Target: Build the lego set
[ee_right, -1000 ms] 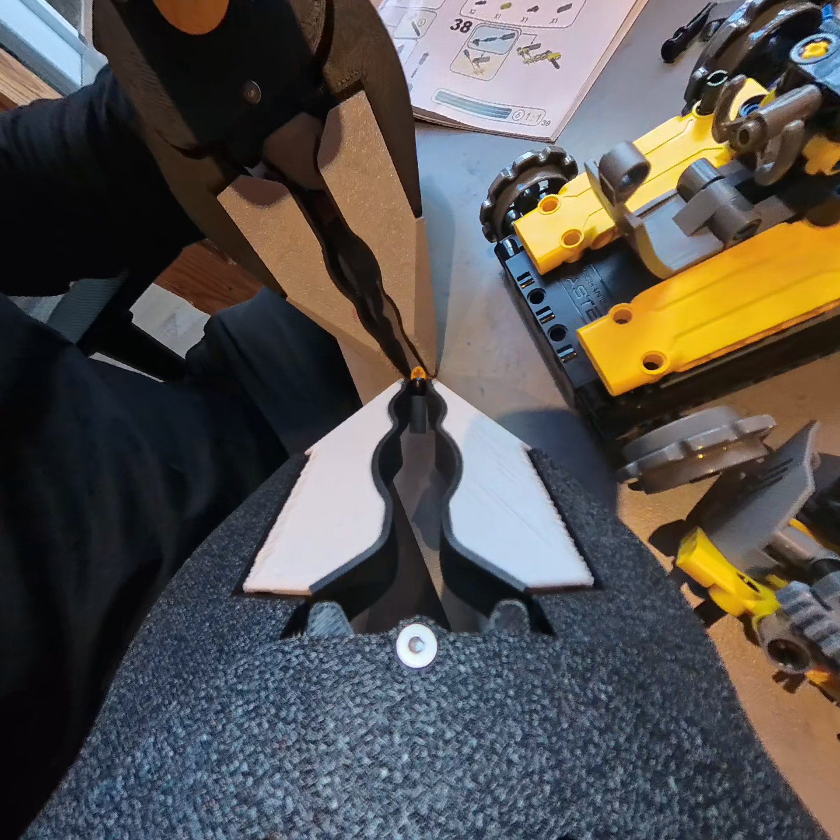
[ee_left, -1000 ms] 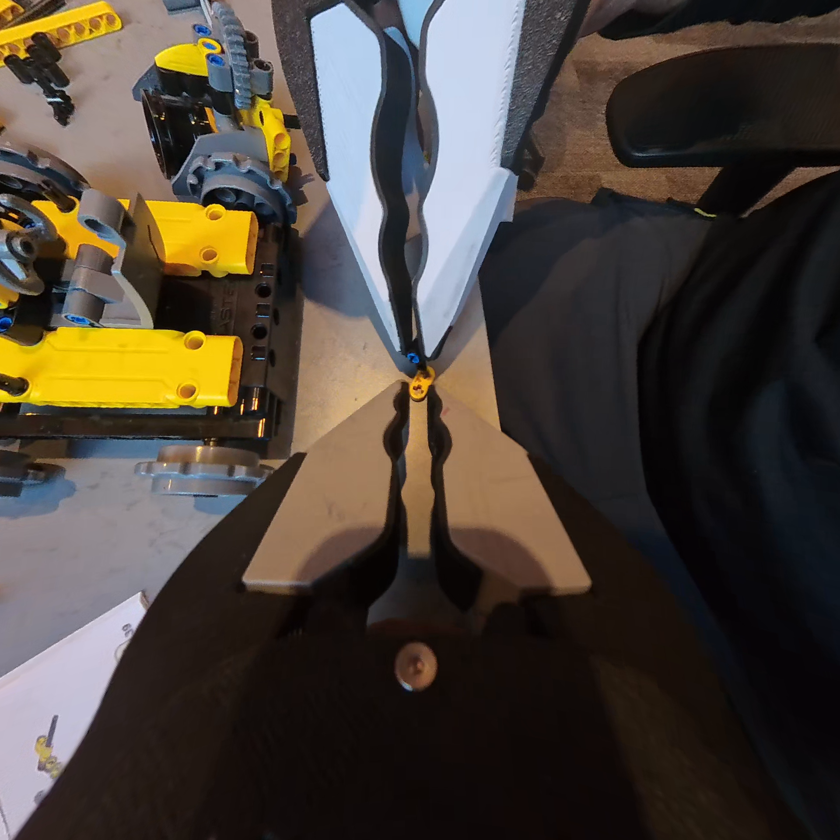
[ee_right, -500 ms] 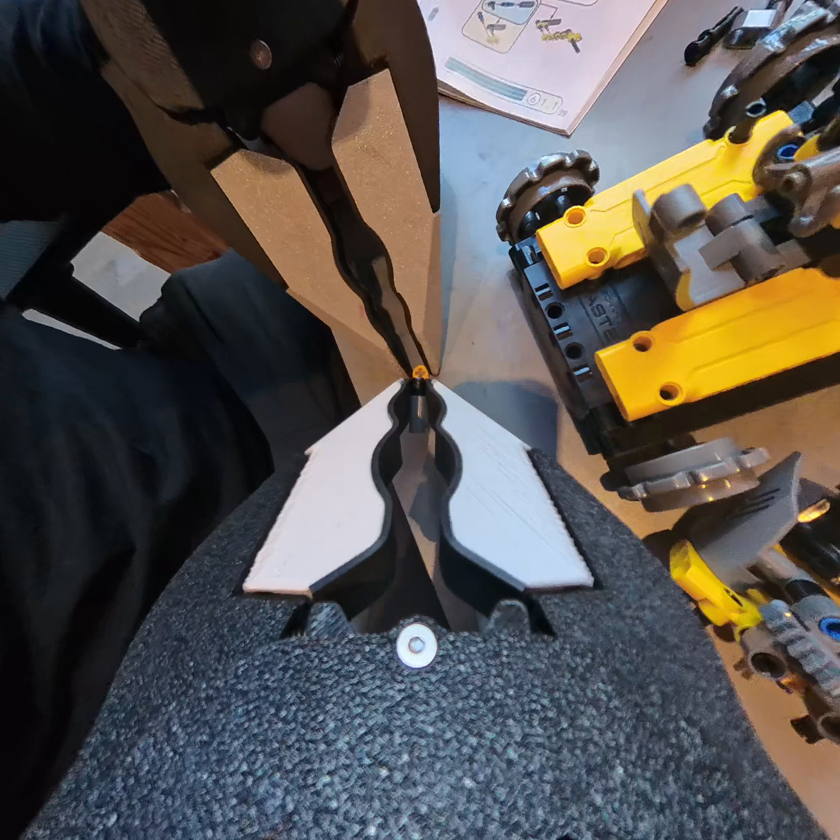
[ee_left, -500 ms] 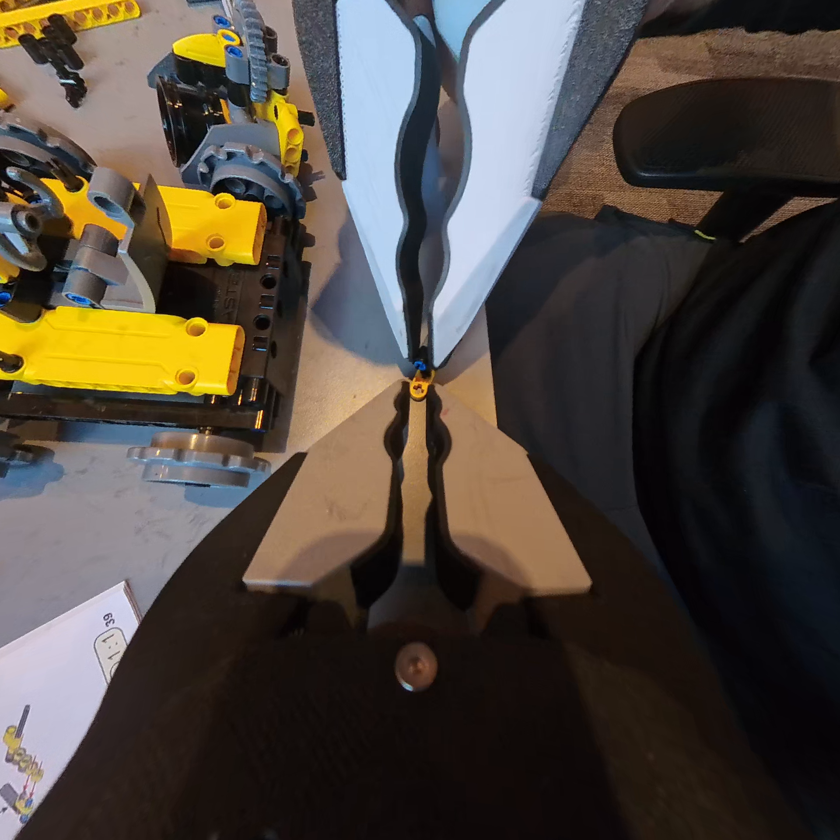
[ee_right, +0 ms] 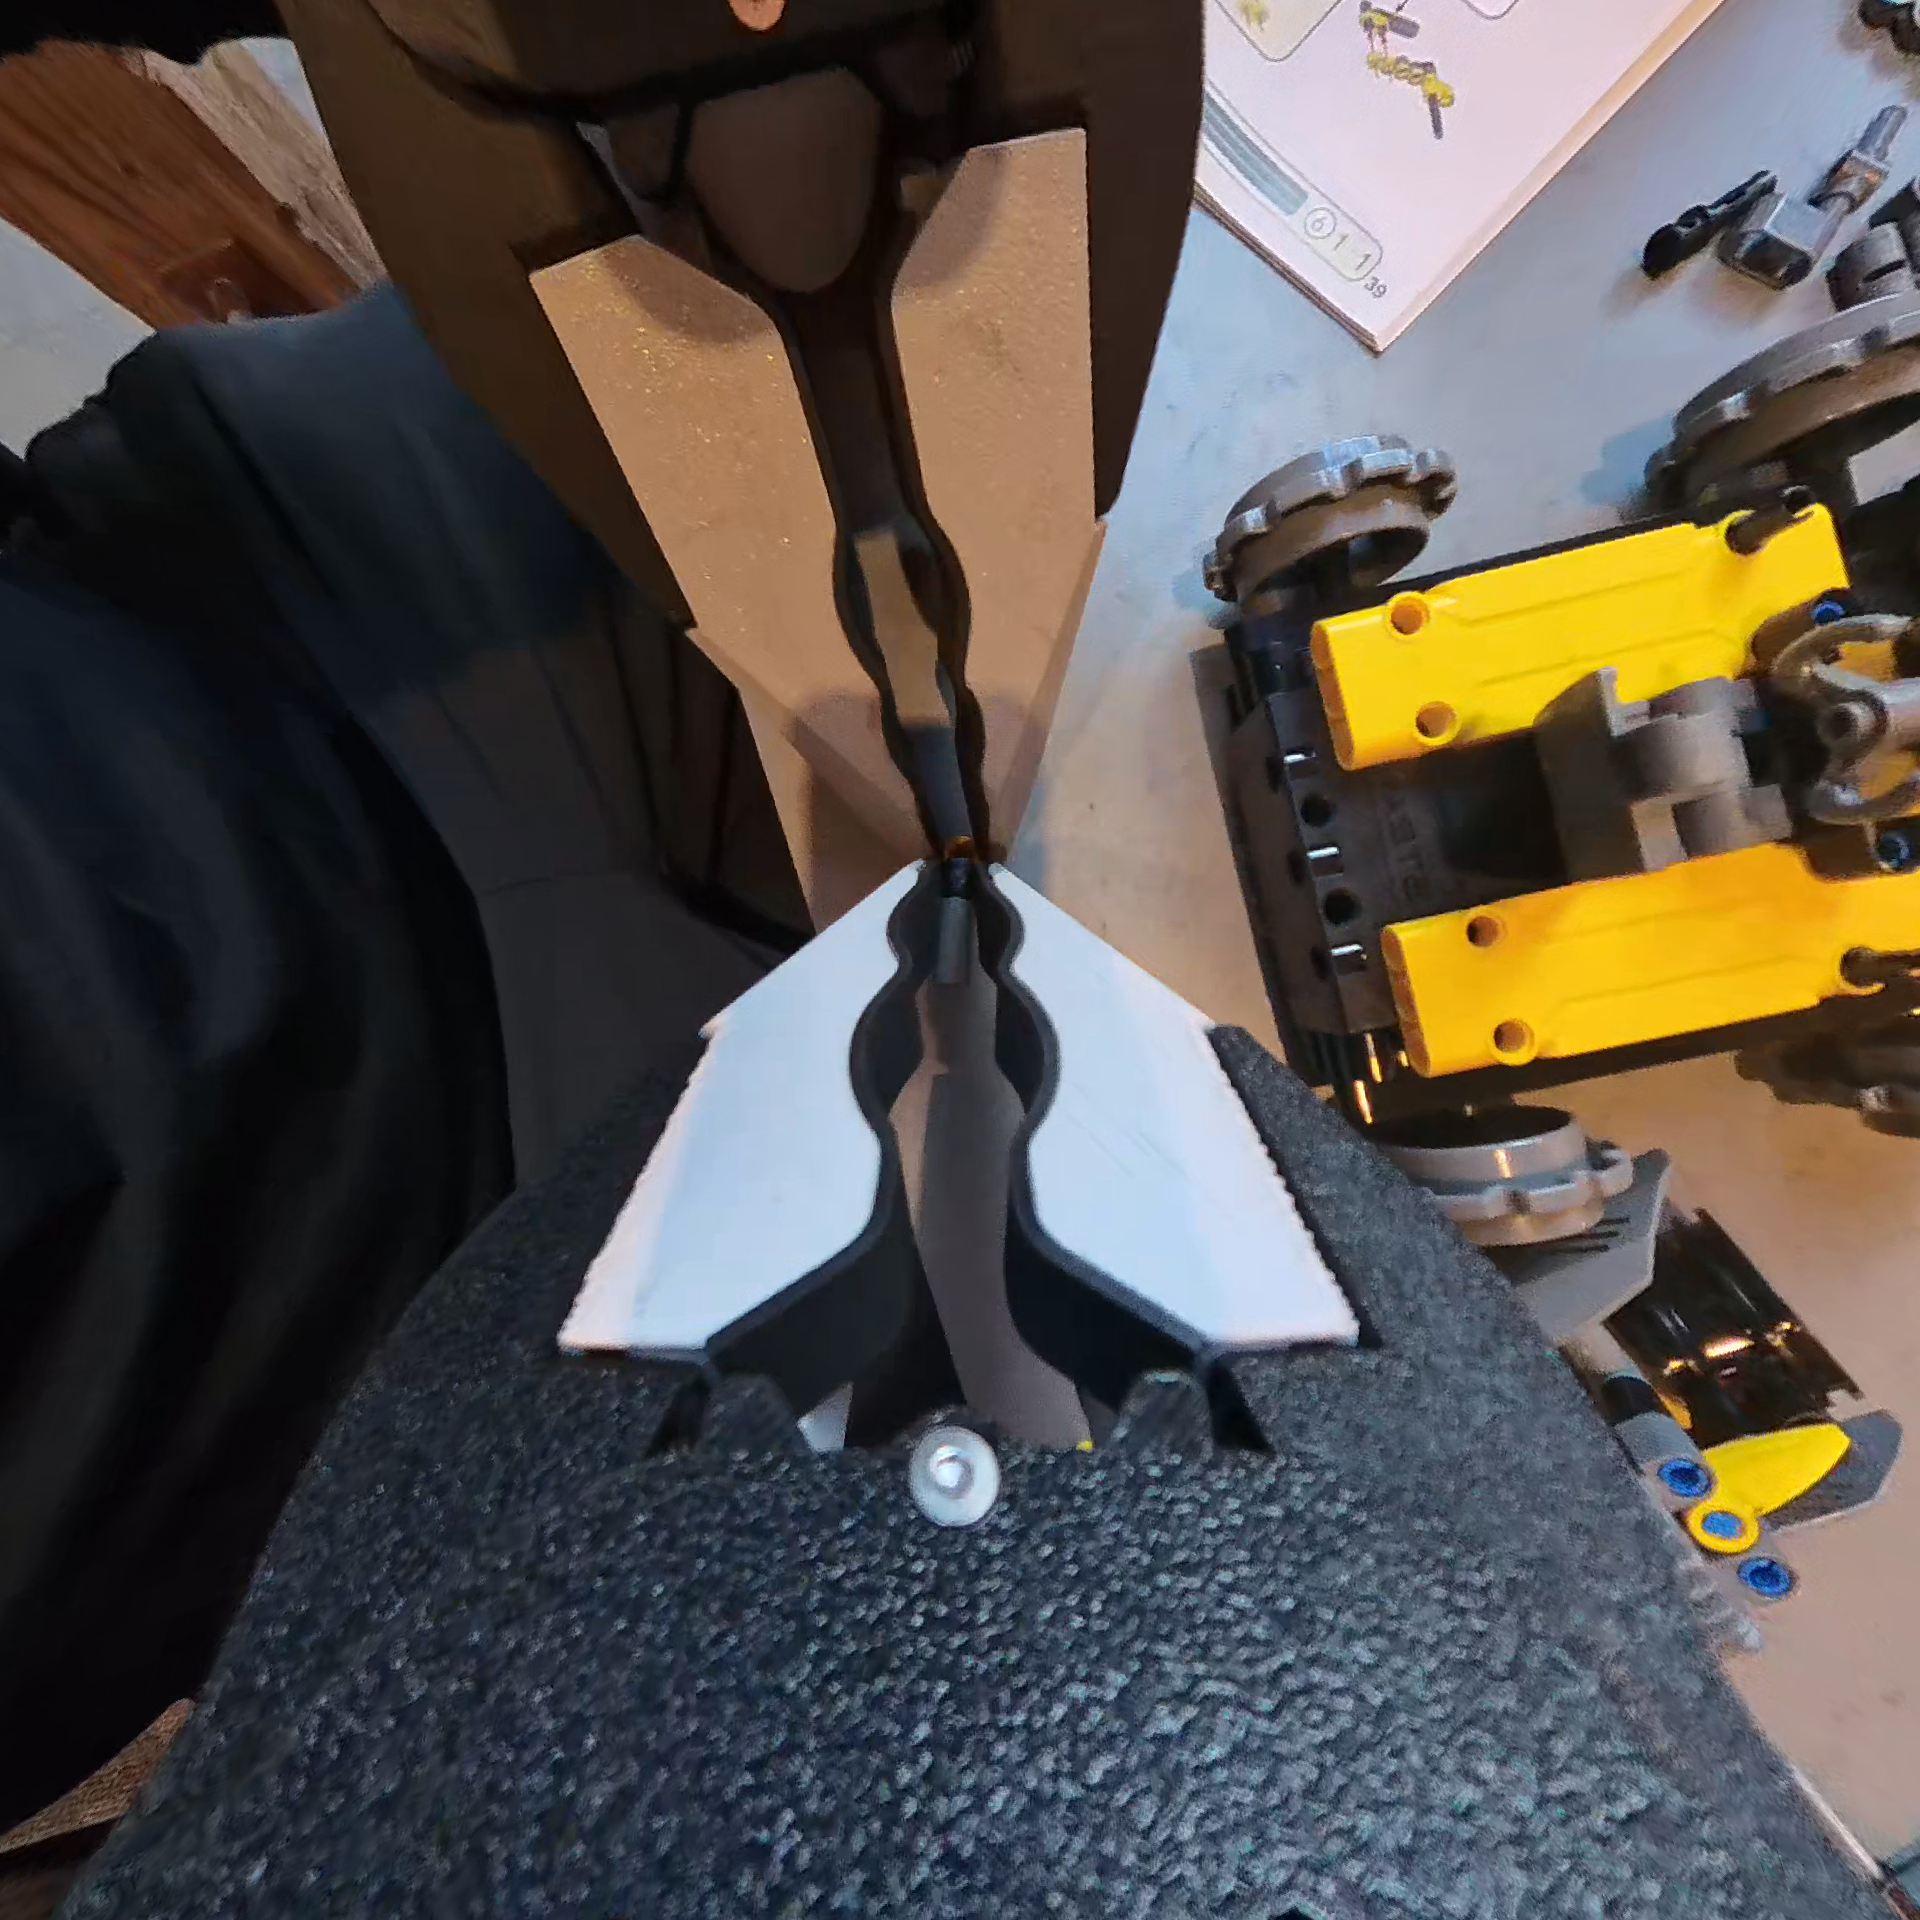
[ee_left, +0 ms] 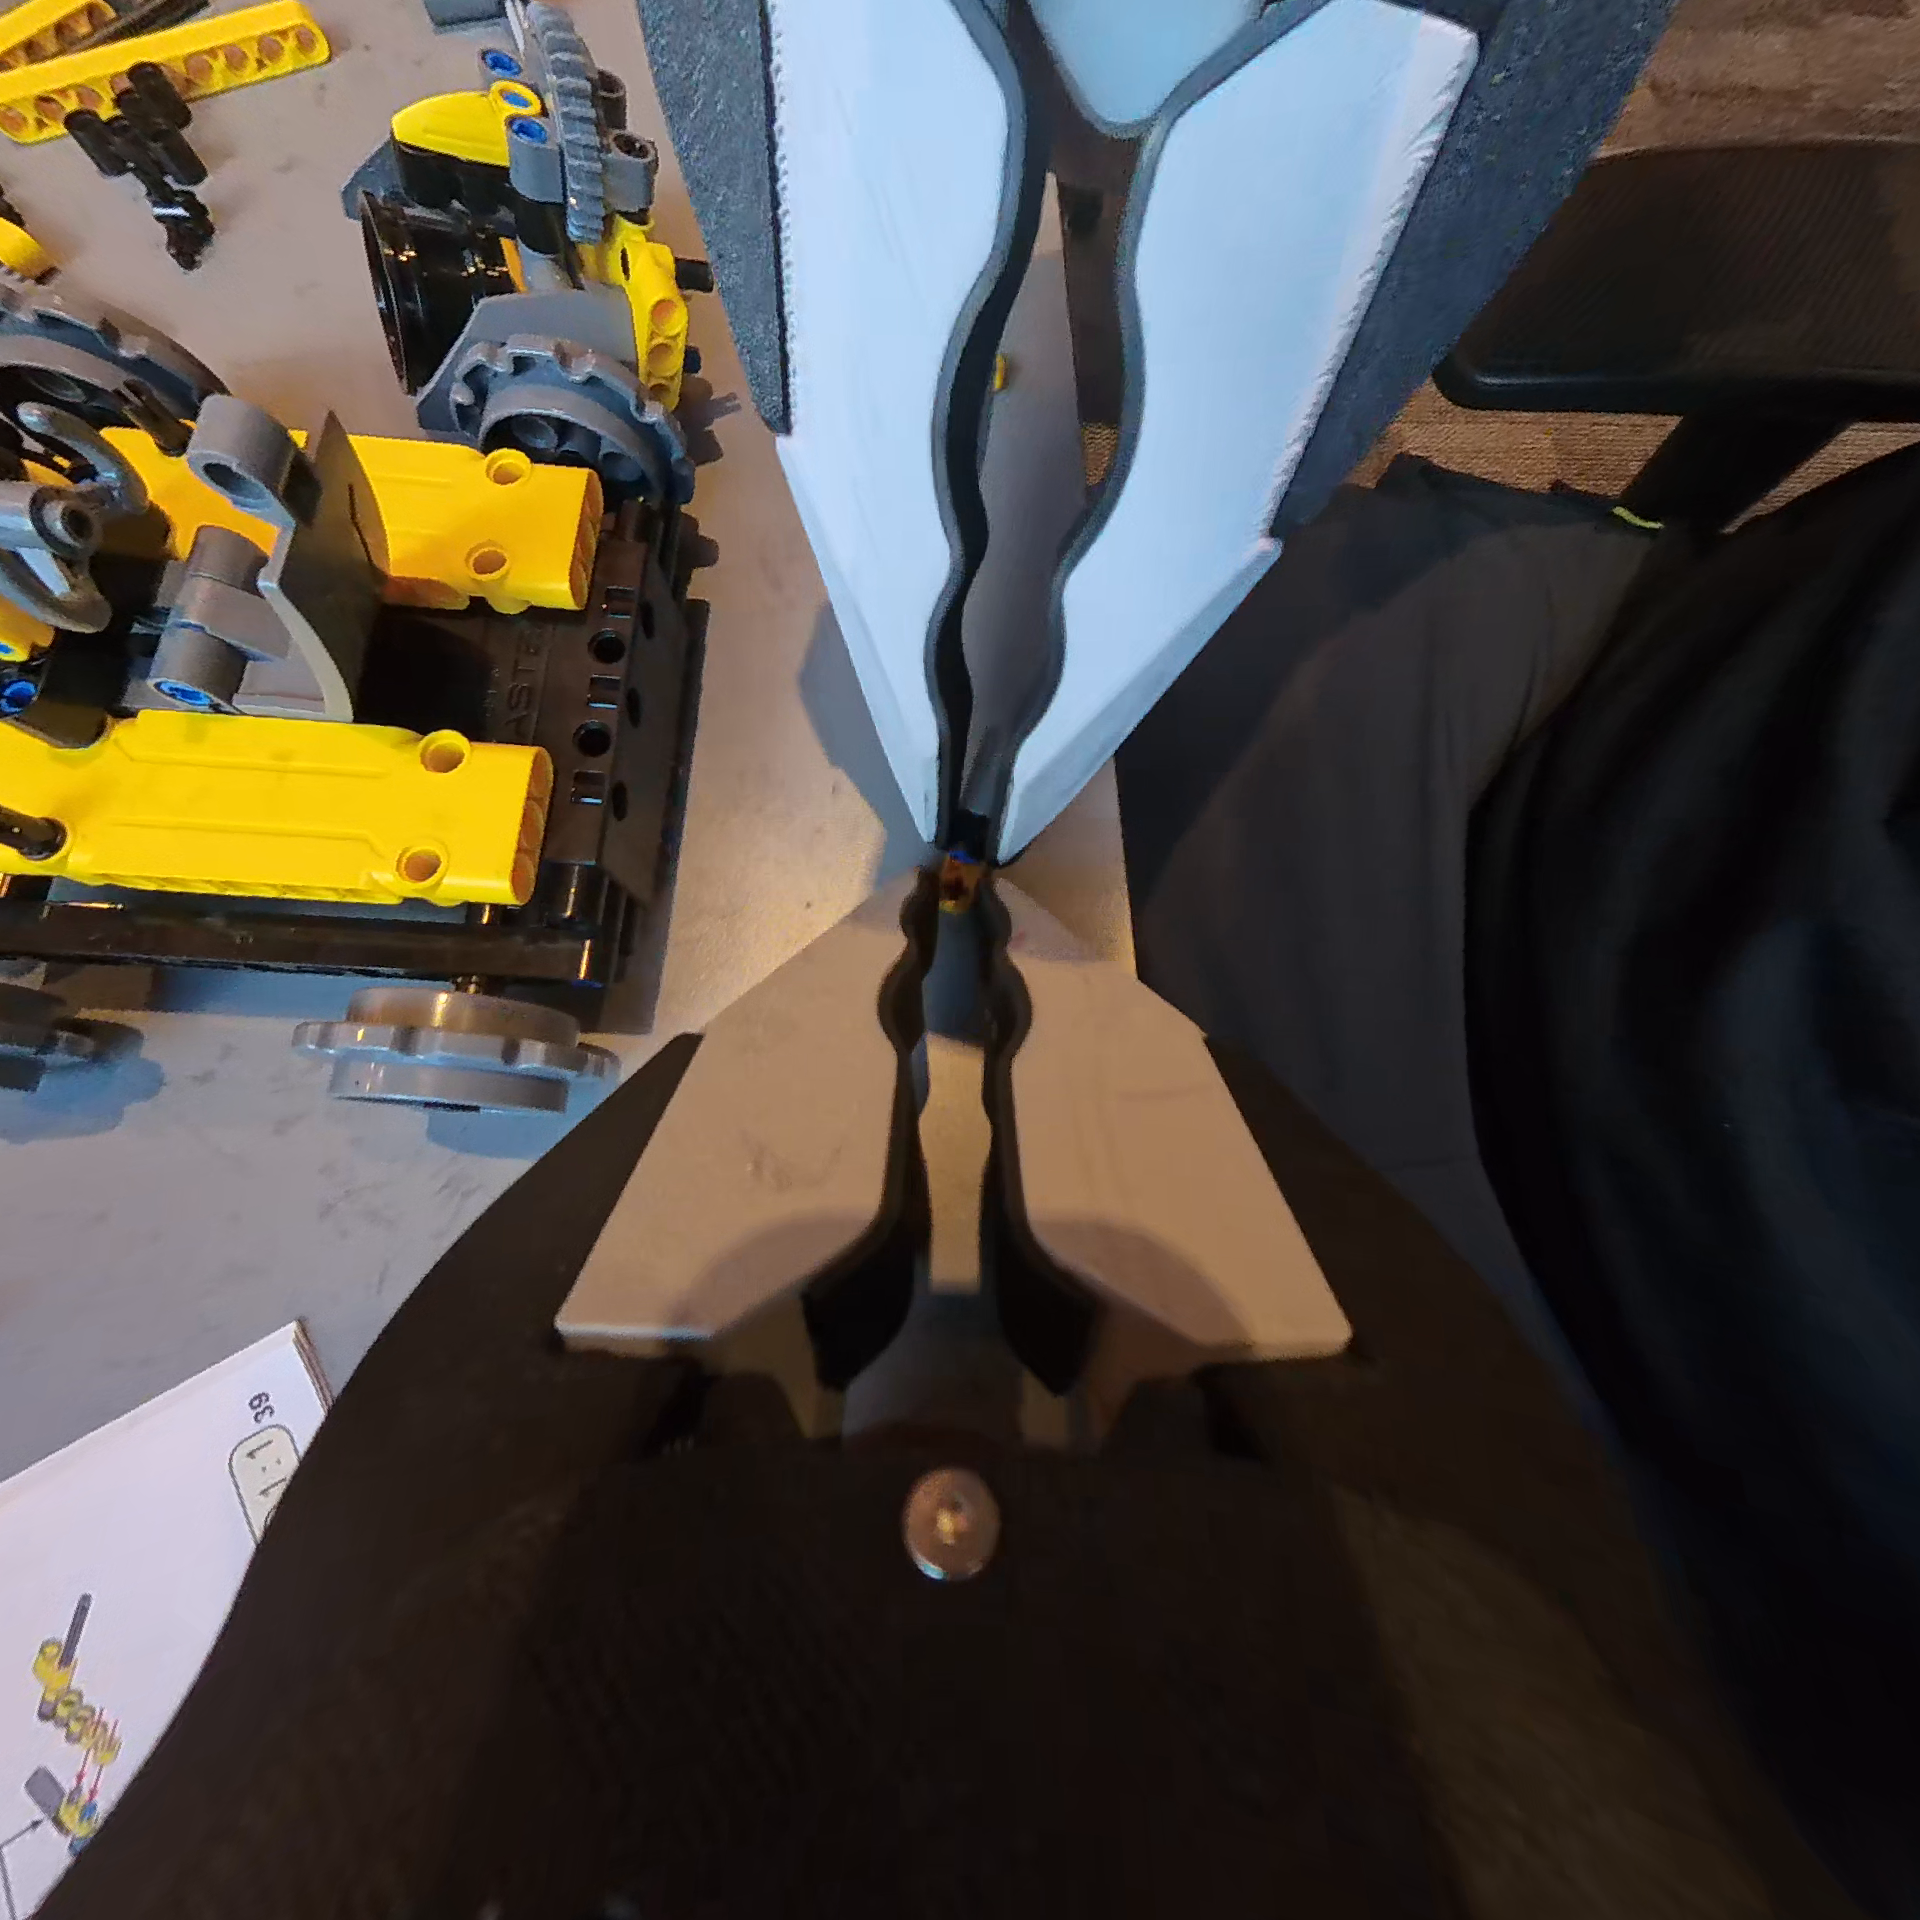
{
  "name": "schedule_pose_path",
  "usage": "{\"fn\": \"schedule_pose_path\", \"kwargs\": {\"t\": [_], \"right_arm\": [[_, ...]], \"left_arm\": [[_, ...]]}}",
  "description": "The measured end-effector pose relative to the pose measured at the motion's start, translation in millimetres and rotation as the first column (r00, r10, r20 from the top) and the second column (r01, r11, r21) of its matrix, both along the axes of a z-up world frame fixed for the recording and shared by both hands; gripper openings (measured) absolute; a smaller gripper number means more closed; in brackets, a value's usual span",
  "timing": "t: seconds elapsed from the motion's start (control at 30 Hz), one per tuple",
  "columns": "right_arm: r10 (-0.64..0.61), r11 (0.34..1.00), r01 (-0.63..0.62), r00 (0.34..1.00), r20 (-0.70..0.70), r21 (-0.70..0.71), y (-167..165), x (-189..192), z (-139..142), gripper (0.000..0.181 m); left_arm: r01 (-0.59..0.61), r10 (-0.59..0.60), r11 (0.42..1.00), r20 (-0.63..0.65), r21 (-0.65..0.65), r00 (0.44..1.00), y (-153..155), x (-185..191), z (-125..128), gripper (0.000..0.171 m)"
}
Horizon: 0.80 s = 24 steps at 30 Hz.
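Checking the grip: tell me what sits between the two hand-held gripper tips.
A small yellow plastic connector and a black pin, pinched tip to tip; both wrist views show it.

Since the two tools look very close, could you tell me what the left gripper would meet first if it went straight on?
The left gripper, shut on a small yellow connector piece, would at once meet the white-fingered right gripper, tip to tip with it.

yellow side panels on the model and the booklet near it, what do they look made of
Long yellow side panels: likely moulded plastic, smooth and slightly glossy, with crisp round pin holes and soft highlights. White instruction booklet: paper, matte, with thin stacked page edges and printed diagrams.
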State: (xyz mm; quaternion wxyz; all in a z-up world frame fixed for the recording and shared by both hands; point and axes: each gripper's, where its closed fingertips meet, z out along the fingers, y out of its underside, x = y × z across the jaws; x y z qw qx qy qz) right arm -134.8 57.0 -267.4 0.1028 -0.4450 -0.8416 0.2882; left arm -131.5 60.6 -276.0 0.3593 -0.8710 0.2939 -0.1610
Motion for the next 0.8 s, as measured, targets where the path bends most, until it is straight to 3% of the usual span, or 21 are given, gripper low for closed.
{"fn": "schedule_pose_path", "kwargs": {"t": [0.17, 0.4, 0.5, 0.63, 0.7, 0.8], "right_arm": [[-0.015, 1.0, 0.014, 0.999, -0.048, -0.021, 0.5, 1.8, -1.6, 0.006], [-0.076, 0.977, 0.075, 0.997, 0.001, -0.199, 0.0, 0.2, -1.9, 0.007], [-0.06, 0.991, 0.056, 0.998, -0.033, -0.123, 0.2, -0.6, -1.7, 0.007], [-0.06, 0.988, 0.058, 0.998, -0.012, -0.144, -1.0, -0.7, -1.1, 0.007], [-0.053, 0.992, 0.051, 0.998, -0.02, -0.117, -1.0, -0.9, -1.1, 0.007], [-0.043, 0.996, 0.041, 0.999, -0.033, -0.08, -0.6, -1.0, -0.9, 0.007]], "left_arm": [[0.001, -0.001, 1.0, -0.005, 0.005, 1.0, -0.2, 0.3, -0.1, 0.006], [-0.007, 0.007, 1.0, -0.004, 0.003, 1.0, 0.2, -2.1, -0.1, 0.006], [-0.014, 0.014, 1.0, 0.004, -0.004, 1.0, 0.5, -2.2, 0.0, 0.006], [-0.017, 0.017, 1.0, -0.004, -0.008, 1.0, -3.0, -4.0, 4.1, 0.006], [-0.04, 0.041, 0.999, -0.01, 0.013, 0.999, -7.1, -13.2, 16.1, 0.015], [-0.117, 0.12, 0.993, -0.071, 0.033, 0.99, -19.3, -41.9, 31.4, 0.015]]}}
